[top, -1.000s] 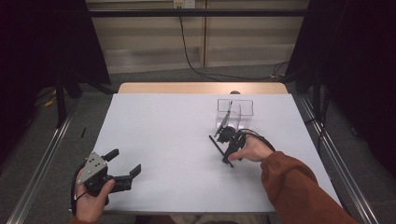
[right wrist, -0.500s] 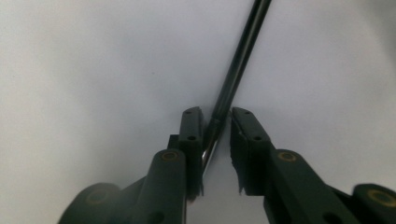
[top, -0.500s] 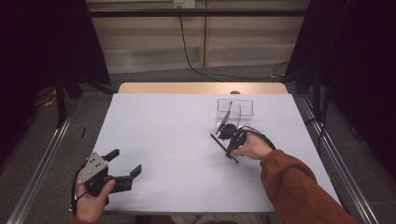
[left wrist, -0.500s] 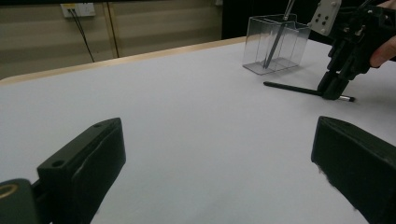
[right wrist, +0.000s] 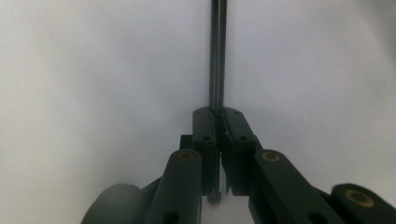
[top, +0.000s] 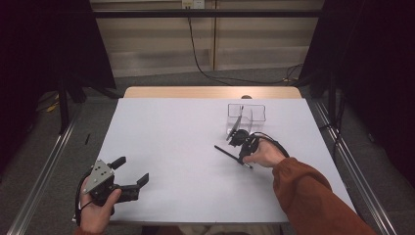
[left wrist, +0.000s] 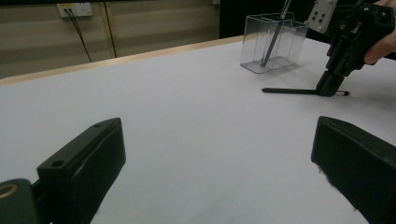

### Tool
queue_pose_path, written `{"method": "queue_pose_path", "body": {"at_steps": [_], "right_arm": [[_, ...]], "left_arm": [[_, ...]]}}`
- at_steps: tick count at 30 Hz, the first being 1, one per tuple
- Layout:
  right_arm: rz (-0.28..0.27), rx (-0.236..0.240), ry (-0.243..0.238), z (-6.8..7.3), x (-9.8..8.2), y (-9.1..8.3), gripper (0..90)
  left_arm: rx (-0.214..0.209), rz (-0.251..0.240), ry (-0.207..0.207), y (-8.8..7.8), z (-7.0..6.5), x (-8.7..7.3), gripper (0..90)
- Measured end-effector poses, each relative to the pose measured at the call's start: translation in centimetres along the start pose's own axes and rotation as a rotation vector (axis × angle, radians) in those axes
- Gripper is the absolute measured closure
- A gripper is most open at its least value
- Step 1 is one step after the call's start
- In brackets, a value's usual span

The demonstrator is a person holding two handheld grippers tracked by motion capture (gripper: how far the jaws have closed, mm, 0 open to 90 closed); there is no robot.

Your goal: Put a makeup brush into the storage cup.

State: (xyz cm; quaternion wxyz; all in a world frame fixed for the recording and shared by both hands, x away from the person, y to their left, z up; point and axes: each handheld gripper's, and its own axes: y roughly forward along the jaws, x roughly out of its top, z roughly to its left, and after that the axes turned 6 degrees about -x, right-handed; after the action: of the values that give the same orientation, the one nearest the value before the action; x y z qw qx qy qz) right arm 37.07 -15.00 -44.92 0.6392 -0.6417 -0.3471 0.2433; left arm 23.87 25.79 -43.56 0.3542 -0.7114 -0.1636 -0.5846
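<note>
Tabletop [top: 186,147]: white sheet over a wooden top whose bare edge shows at the far side; dark grey floor around it.
Left gripper [top: 131,177]: at the near left corner of the tabletop, well apart from the clear box, in a hand; its jaws stand wide apart with nothing between them.
Right gripper [top: 243,157]: just in front of the clear box, tilted down to the tabletop; its jaws have just been closing and are now clenched on the black pen.
Black pen [top: 226,153]: lying flat on the tabletop just in front of the clear box, pinched near one end, its long shaft [right wrist: 217,56] running out beyond the jaw tips.
Clear box [top: 247,117]: standing on the far right part of the tabletop, a second thin stick [left wrist: 273,39] leaning inside it.
Room: beige wall panels beyond the clear box, a black cable hanging down, dark curtains at both sides.
</note>
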Motion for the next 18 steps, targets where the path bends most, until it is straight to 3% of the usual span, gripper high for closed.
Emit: {"method": "queue_pose_path", "body": {"at_steps": [11,18], "right_arm": [[-0.026,0.019,0.015,-0.2,-0.5,-0.2,84.5],[-0.127,0.043,0.041,-0.3,-1.6,-1.0,84.5]], "left_arm": [[0.002,-0.003,-0.007,0.0,0.0,0.0,3.1],[0.005,0.002,-0.001,0.0,0.0,0.0,3.1]]}}
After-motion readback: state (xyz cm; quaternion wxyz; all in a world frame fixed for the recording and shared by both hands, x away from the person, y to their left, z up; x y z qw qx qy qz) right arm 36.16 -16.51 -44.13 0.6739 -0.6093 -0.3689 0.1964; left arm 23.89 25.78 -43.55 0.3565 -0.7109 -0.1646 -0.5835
